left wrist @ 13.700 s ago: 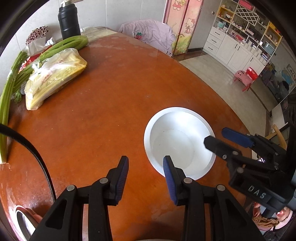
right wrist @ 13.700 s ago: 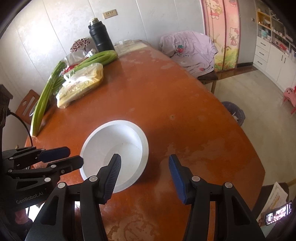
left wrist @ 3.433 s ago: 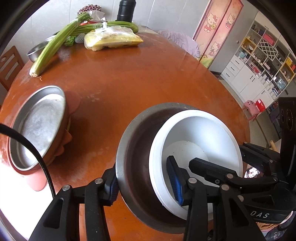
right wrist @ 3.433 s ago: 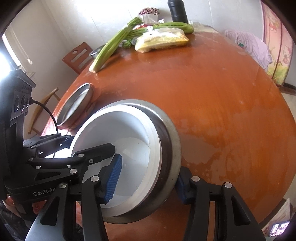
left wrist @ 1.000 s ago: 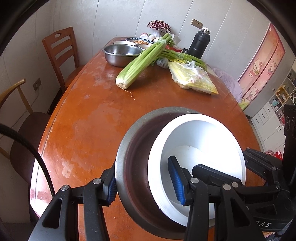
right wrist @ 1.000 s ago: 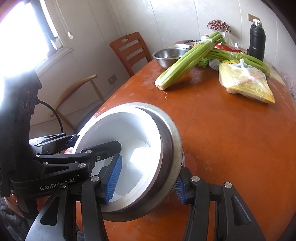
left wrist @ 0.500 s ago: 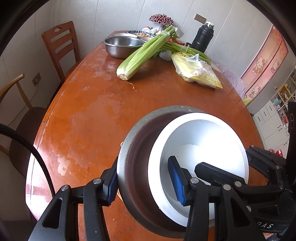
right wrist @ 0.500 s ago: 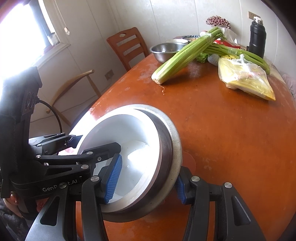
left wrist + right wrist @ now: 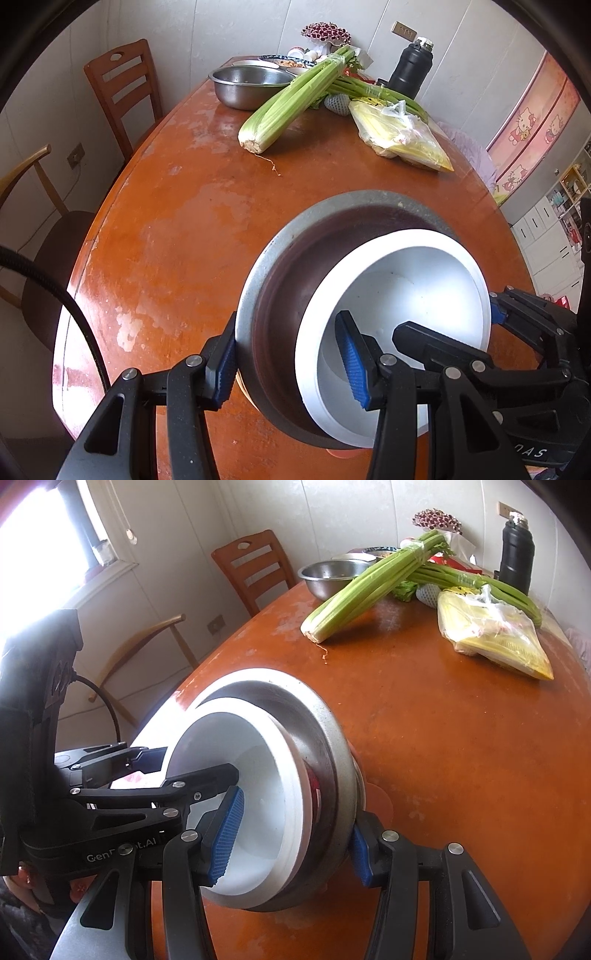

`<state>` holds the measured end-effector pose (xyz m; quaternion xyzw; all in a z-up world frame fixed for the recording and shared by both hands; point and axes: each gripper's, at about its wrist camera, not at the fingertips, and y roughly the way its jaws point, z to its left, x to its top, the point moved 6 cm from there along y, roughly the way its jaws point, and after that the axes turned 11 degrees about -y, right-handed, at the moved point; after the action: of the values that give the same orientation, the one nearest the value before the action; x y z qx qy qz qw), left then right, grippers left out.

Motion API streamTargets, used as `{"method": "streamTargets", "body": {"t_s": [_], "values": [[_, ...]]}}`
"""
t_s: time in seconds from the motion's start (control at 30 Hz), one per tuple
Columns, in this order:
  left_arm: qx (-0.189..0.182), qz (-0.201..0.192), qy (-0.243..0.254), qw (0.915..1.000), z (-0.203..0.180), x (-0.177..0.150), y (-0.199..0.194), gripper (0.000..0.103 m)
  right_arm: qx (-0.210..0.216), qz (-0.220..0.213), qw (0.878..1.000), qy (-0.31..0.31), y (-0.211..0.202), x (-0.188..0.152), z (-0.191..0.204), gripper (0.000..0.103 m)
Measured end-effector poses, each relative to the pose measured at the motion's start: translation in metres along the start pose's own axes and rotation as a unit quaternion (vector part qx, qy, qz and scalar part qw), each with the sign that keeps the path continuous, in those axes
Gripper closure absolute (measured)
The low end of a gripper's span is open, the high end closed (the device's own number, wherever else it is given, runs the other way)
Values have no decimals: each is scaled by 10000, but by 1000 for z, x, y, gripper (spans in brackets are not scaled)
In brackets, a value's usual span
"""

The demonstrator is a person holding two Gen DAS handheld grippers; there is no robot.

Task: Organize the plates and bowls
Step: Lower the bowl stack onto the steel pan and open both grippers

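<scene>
Left wrist view: the left gripper [image 9: 286, 356] is clamped on the near rim of the stack, one pad outside the metal bowl [image 9: 280, 295], the other inside the white bowl [image 9: 406, 295] nested in it; the right gripper [image 9: 480, 332] reaches in from the right with one finger over the white bowl's inside and a blue pad at its far rim. Half a second ago the stack sat much the same in frame, but the table [image 9: 166, 240] now shows more of its far end, with the celery [image 9: 295, 96] and the steel basin [image 9: 247, 83] larger and lower in view; a hint of orange shows under the stack's near edge, so I judge the pair is being lowered onto something there, though what it is I cannot tell.

Right wrist view: the right gripper [image 9: 291, 840] is clamped across the two rims on its side, inner pad in the white bowl [image 9: 266, 782], outer pad against the metal bowl [image 9: 332, 760]; the left gripper [image 9: 155, 768] holds the opposite rim. The stack now tilts steeply toward the camera, more than a moment earlier; an orange scalloped edge [image 9: 380, 805] peeks out beside it on the table [image 9: 461, 757]. In my reading the nested bowls are near their resting place; levelling them comes before release.
</scene>
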<state>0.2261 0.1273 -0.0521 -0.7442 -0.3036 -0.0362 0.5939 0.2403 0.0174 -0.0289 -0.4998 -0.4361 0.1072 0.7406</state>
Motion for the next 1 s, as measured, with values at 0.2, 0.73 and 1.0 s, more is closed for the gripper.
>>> {"method": "streamTargets", "body": {"t_s": [0.2,0.73,1.0], "values": [[3,-4,23,10000,-1,0,1,54,-56,6,10000,-19,1,0,-1,48],[26,35,16,10000,4,-1,7,54,-334,131,9993,-139,8,-3,-3,48],[58,-68,45,10000,6,0,3,54,-411,111,9989,-210,7,-5,-2,49]]}}
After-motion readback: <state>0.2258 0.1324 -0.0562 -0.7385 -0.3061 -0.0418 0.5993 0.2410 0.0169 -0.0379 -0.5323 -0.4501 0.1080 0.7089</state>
